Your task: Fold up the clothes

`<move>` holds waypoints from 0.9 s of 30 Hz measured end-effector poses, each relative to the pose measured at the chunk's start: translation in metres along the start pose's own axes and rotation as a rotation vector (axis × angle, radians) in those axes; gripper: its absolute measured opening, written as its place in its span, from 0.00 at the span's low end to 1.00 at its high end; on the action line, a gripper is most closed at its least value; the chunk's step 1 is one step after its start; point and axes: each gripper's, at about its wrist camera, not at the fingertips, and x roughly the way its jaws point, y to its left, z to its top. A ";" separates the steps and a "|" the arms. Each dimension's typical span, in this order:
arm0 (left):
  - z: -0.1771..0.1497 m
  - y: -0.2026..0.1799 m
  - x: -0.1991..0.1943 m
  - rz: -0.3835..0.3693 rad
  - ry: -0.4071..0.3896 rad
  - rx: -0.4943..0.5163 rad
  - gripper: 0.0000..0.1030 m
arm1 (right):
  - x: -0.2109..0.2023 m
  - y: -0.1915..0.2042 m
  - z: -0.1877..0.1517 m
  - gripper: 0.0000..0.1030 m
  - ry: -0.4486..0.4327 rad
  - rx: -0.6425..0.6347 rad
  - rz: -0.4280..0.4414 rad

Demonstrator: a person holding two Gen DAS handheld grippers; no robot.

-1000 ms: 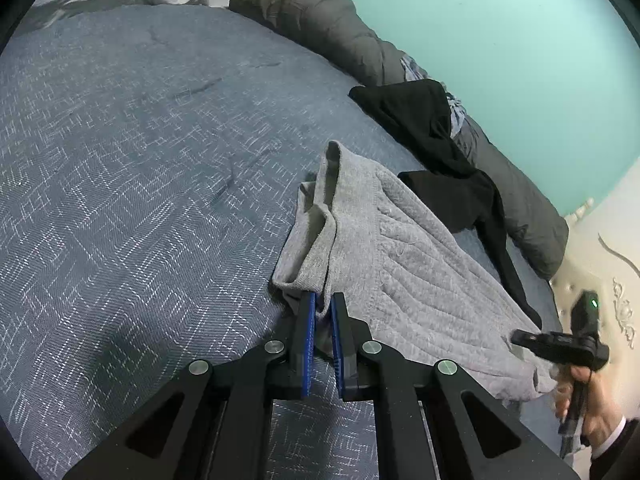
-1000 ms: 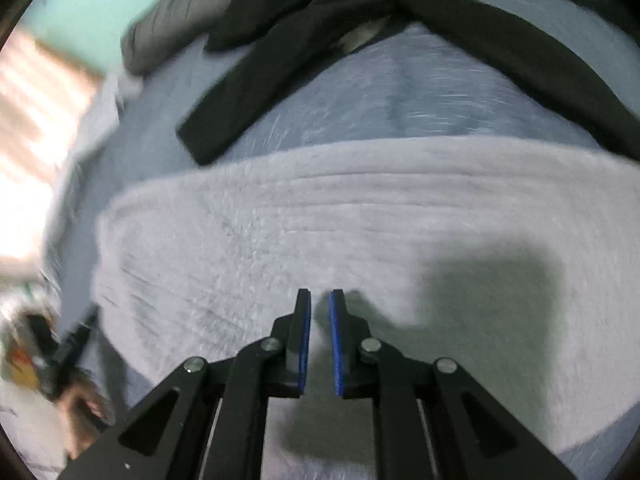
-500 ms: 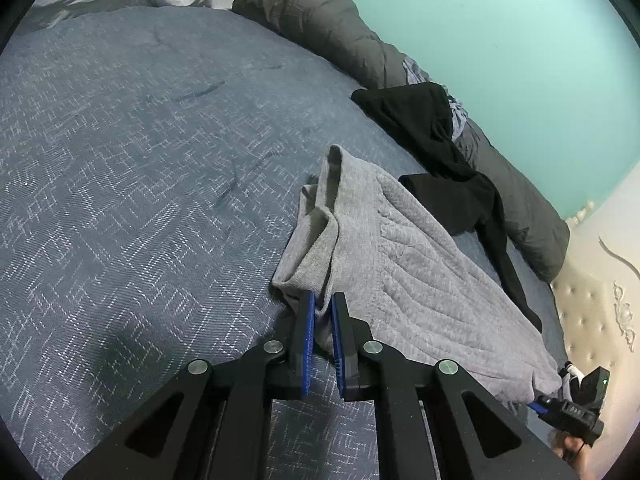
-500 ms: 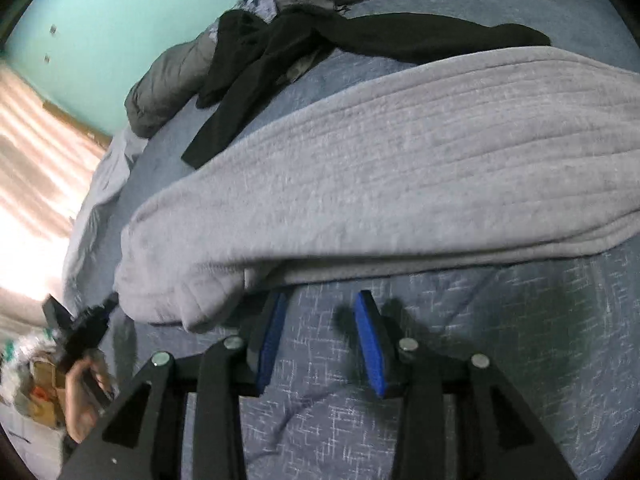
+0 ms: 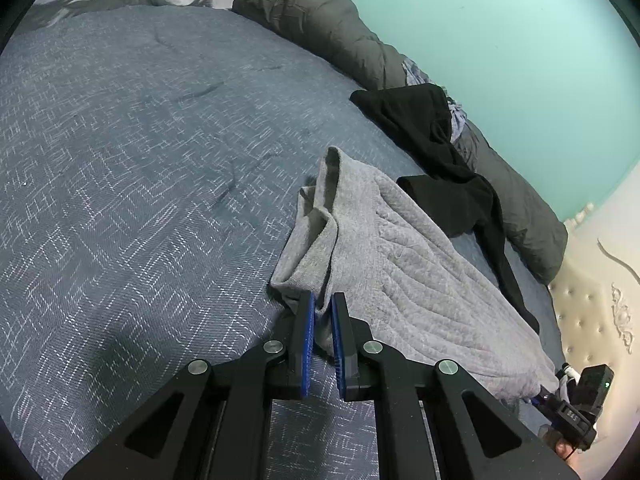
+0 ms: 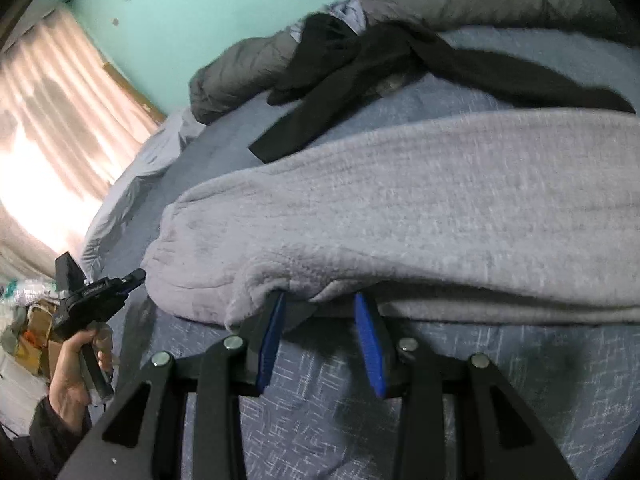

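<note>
Only one grey garment (image 5: 404,276): left gripper (image 5: 322,312) pinches corner; right gripper (image 6: 320,312) fingers parted.

mint wall (image 5: 500,20) — bright curtained window (image 6: 52,128)

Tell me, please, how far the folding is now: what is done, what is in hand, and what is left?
Done: the grey sweater lies on the bed already doubled lengthwise. In hand: the left gripper pinches one corner of it; the right gripper, whose jaws have just been opening, stands open at the opposite edge with nothing clamped yet. Left: grip that edge, finish the fold, then take the black garment, which lies unfolded.
</note>
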 end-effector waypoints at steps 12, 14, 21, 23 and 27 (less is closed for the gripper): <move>0.000 0.000 -0.001 -0.005 0.000 -0.006 0.09 | 0.001 0.014 -0.010 0.36 0.076 -0.138 -0.036; 0.001 0.000 -0.001 -0.005 0.001 -0.007 0.09 | 0.000 0.015 -0.014 0.36 0.080 -0.154 -0.013; 0.001 -0.001 -0.003 -0.002 0.000 0.000 0.09 | 0.001 0.036 -0.019 0.36 0.079 -0.210 0.005; 0.001 -0.002 -0.004 -0.002 0.001 0.000 0.09 | 0.003 0.044 -0.021 0.37 0.085 -0.238 0.002; 0.001 -0.003 -0.005 -0.004 -0.001 0.002 0.09 | 0.015 0.050 -0.018 0.37 0.103 -0.260 -0.077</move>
